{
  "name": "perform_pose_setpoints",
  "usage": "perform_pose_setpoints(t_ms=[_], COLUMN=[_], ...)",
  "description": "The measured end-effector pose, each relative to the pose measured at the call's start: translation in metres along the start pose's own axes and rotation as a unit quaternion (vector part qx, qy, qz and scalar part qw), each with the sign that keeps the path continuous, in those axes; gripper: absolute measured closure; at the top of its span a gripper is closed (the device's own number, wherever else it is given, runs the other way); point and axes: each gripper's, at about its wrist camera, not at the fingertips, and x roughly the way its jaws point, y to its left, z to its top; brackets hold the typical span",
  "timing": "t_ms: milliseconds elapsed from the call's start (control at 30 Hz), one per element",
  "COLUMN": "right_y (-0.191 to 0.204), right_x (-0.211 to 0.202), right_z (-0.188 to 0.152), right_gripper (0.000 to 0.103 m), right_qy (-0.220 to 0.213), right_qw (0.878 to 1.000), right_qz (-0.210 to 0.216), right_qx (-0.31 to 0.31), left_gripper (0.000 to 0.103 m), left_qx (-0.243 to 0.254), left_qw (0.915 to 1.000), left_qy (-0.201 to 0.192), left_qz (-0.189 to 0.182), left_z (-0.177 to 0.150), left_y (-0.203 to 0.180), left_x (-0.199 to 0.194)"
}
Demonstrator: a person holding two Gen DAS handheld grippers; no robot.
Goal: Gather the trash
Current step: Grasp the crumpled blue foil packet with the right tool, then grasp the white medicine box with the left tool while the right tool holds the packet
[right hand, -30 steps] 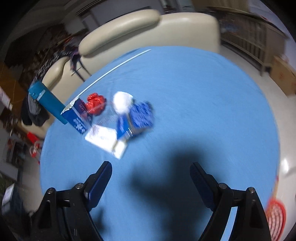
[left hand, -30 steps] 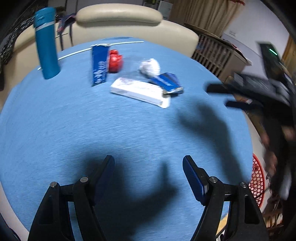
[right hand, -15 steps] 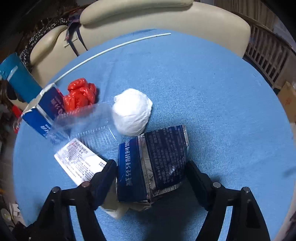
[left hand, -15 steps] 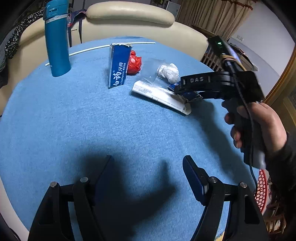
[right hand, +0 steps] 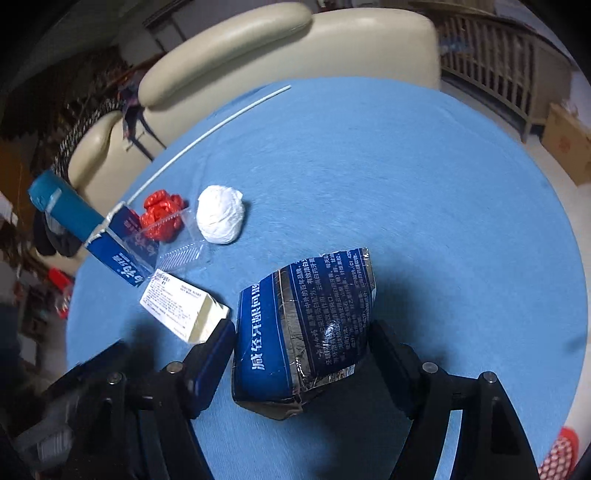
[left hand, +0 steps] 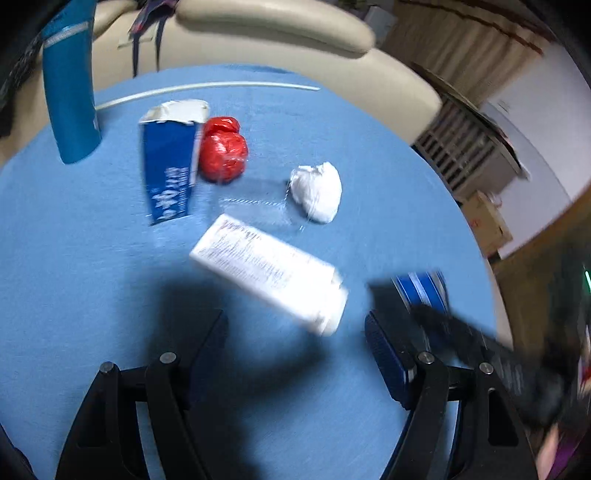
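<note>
Only the right wrist view shows the crumpled blue foil pack [right hand: 304,328] clearly: it sits between the fingers of the right gripper [right hand: 301,350], whose jaws stand at a middling width with a pad against each side of the pack, the left pad [right hand: 212,356] pressing its edge. Whether the pack is lifted off the blue worktop [right hand: 424,177] I cannot tell. In the left wrist view the same pack [left hand: 421,290] is a blurred blue sliver at 4 o'clock, half hidden behind the dark, smeared shape of the right gripper [left hand: 461,332].

The left wrist view alone shows the left gripper [left hand: 295,332], jaws spread wide, holding nothing, above the worktop [left hand: 74,277]. Just ahead of it at 12 o'clock lies the white box [left hand: 269,273], printed side up. Beyond that, a white wad [left hand: 316,192] lies at 1 o'clock, a red crumpled ball [left hand: 221,149] at 11 o'clock, touching an upright blue carton [left hand: 168,166] with a torn top, and a teal bottle [left hand: 72,92] stands farther out at 10 o'clock. A thin white rod [left hand: 207,88] lies along the far edge, with a cream sofa [left hand: 277,33] behind.

From the right wrist, a clear plastic wrapper [right hand: 177,243] shows between ball and box, blurred in the other view.
</note>
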Motion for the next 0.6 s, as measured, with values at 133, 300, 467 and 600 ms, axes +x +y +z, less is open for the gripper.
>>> perform_pose_setpoints(t_ms=[133, 300, 467, 600], right_y=[-0.02, -0.041, -0.044, -0.04], right_x=[-0.024, -0.041, -0.046, -0.048], right_z=[-0.006, -0.012, -0.018, -0.024], right_gripper=[0.026, 0.026, 0.026, 0.026], right_qy=[-0.015, -0.021, -0.023, -0.022], right_qw=[1.0, 0.999, 0.999, 0.998], right_qz=[0.005, 0.008, 0.021, 0.036], right_qx=[0.024, 0.037, 0.043, 0.042], left_gripper=[0.026, 0.027, 0.069, 0.029], left_qx=[-0.04, -0.05, -0.013, -0.029], left_qw=[0.9981, 0.9911, 0.9947, 0.9975], left_qy=[0.007, 0.001, 0.004, 0.026], left_qz=[0.046, 0.124, 0.102, 0.059], left_z=[0.02, 0.035, 0.025, 0.01], left_y=[-0.018, -0.026, -0.012, 0.017], left_x=[0.025, 0.045, 0.03, 0.012])
